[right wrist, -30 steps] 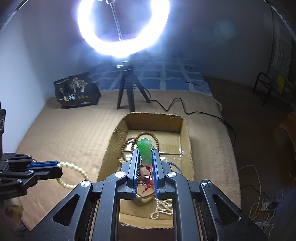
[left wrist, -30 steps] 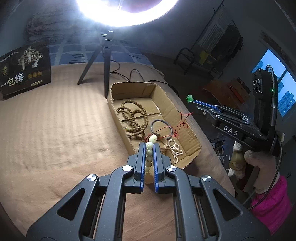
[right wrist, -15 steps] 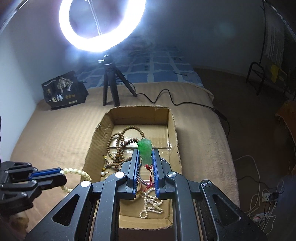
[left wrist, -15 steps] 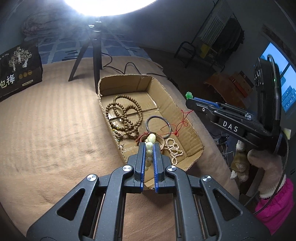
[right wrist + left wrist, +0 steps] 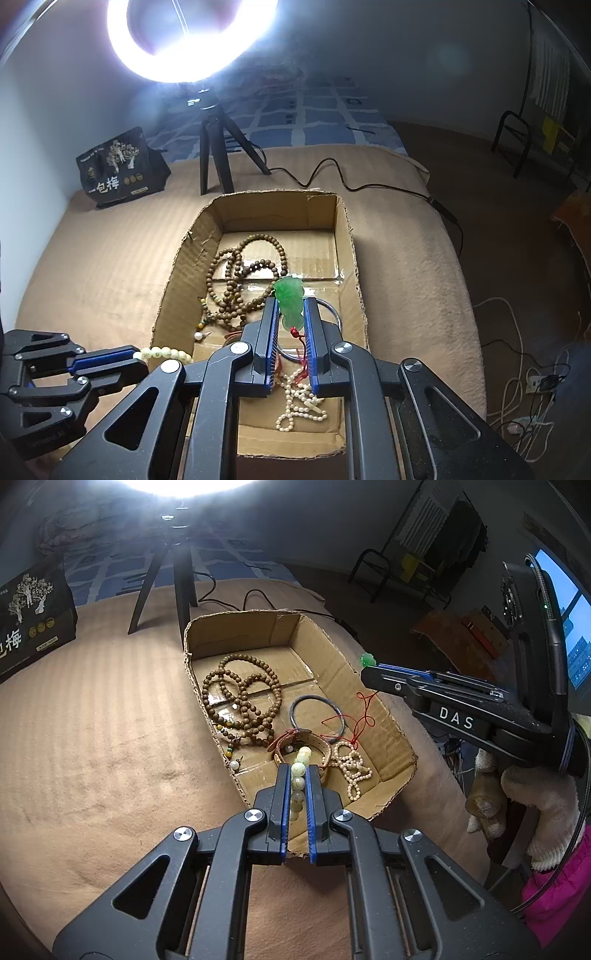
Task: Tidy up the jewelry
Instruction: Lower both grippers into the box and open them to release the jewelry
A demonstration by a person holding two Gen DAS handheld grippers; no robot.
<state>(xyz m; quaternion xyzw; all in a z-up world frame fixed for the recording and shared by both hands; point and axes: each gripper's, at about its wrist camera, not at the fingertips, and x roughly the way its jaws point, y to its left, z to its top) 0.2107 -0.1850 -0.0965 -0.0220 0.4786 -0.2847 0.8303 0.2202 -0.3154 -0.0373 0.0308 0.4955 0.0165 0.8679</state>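
My left gripper point(image 5: 297, 771) is shut on a pale green bead bracelet point(image 5: 300, 771), held over the near left rim of the cardboard box point(image 5: 391, 716); the bracelet also shows in the right wrist view point(image 5: 164, 353). My right gripper point(image 5: 290, 306) is shut on a green jade pendant point(image 5: 290, 301) with a red cord point(image 5: 360, 718), held above the box point(image 5: 173, 273). In the box lie brown wooden beads point(image 5: 242, 701), a dark bangle point(image 5: 317, 714), a brown leather strap point(image 5: 295, 740) and a cream bead string point(image 5: 351, 766).
The box sits on a tan blanket point(image 5: 103, 738). A ring light on a black tripod point(image 5: 177, 587) stands behind the box, its cable point(image 5: 351, 181) trailing right. A black printed bag point(image 5: 118, 170) stands at the back left. The bed edge drops off to the right.
Both grippers have moved forward and lower over the box, so the box looks nearer. Each still holds its piece.
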